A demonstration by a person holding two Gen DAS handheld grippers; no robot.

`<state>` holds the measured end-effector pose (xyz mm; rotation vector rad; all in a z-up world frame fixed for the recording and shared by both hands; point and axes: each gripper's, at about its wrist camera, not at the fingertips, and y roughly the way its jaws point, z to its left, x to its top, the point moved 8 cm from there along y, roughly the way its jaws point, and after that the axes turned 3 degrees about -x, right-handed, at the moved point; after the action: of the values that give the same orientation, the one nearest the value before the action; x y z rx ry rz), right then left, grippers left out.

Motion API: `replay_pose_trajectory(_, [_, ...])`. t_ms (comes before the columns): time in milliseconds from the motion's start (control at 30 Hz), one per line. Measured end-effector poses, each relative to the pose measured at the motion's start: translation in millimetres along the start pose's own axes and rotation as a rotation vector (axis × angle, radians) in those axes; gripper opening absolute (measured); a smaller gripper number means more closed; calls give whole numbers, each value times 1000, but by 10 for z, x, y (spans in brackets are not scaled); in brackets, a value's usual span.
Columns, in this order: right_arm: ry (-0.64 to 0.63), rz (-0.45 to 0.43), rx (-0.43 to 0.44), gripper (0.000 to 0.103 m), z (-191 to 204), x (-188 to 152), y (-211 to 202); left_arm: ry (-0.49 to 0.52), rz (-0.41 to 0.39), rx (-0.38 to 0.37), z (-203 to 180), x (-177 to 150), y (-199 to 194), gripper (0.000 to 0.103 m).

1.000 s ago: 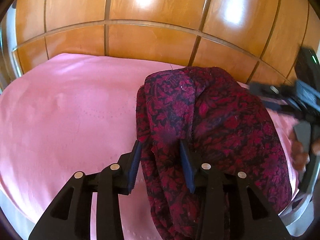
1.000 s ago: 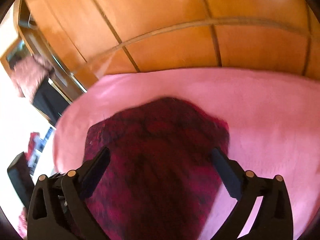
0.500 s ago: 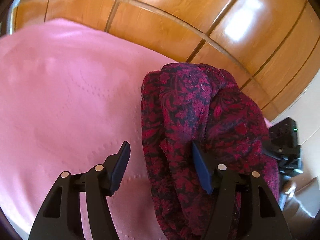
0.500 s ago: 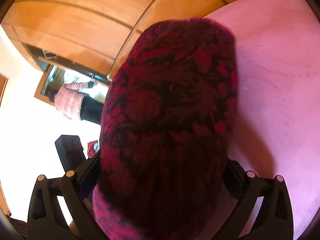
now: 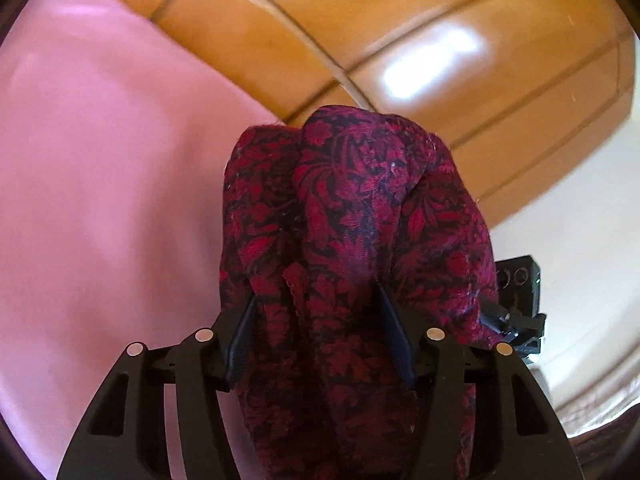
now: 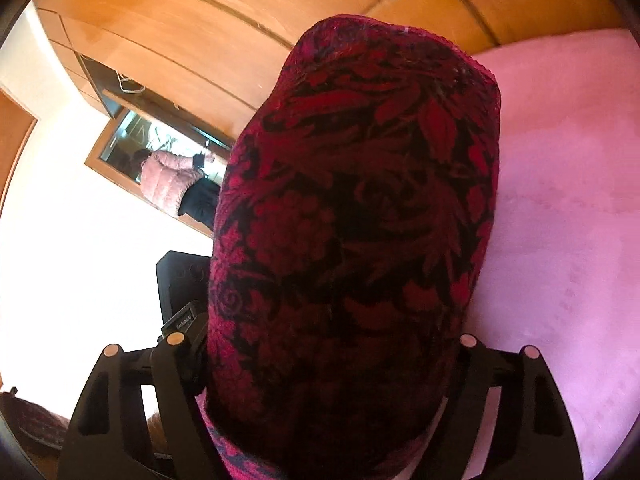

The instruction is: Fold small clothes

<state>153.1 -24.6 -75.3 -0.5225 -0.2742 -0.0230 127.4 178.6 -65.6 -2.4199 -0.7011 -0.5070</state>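
In the left wrist view, the sheet (image 5: 100,184) fills the left side, pink and smooth, with the wood panels (image 5: 400,40) beyond it. The cloth (image 5: 352,216), dark red with a floral print, sits bunched in the centre, draped between and over the left gripper (image 5: 316,332). Its two fingers (image 5: 240,336) are spread partway, with folds of cloth lying between them; the pads touch fabric on both sides, but whether they pinch it cannot be told. To the right, past the cloth, this view alone shows part of the right gripper's black body (image 5: 518,304) against a pale wall.

In the right wrist view, a mirror (image 6: 160,164) on the left reflects a person in a pink jacket, seen in this view only. The cloth (image 6: 360,220) rises as a tall mound, hiding the fingertips of the right gripper (image 6: 332,360); its arms stand wide apart, though its grip cannot be judged. The sheet (image 6: 560,200) lies to the right.
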Motion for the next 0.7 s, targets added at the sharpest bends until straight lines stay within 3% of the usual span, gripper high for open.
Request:
replay_pose_trajectory(167, [11, -155, -68, 78, -219, 46, -791, 100, 86, -78, -585, 58, 570, 56])
replay_pose_trajectory(400, [95, -390, -214, 78, -934, 184, -1922, 321, 245, -108, -1668, 117, 1874, 53])
replay_pose_trajectory(500, [190, -455, -289, 78, -1443, 113, -2246, 393, 340, -55, -1956, 28, 2469, 48])
replay_pose_trajectory(600, [294, -438, -391, 78, -1958, -93, -2316, 537, 419, 140, -1982, -280, 2898, 45])
replay_pose_trajectory(700, [351, -455, -402, 84, -2155, -313, -2306, 660, 379, 219, -2021, -476, 2990, 45])
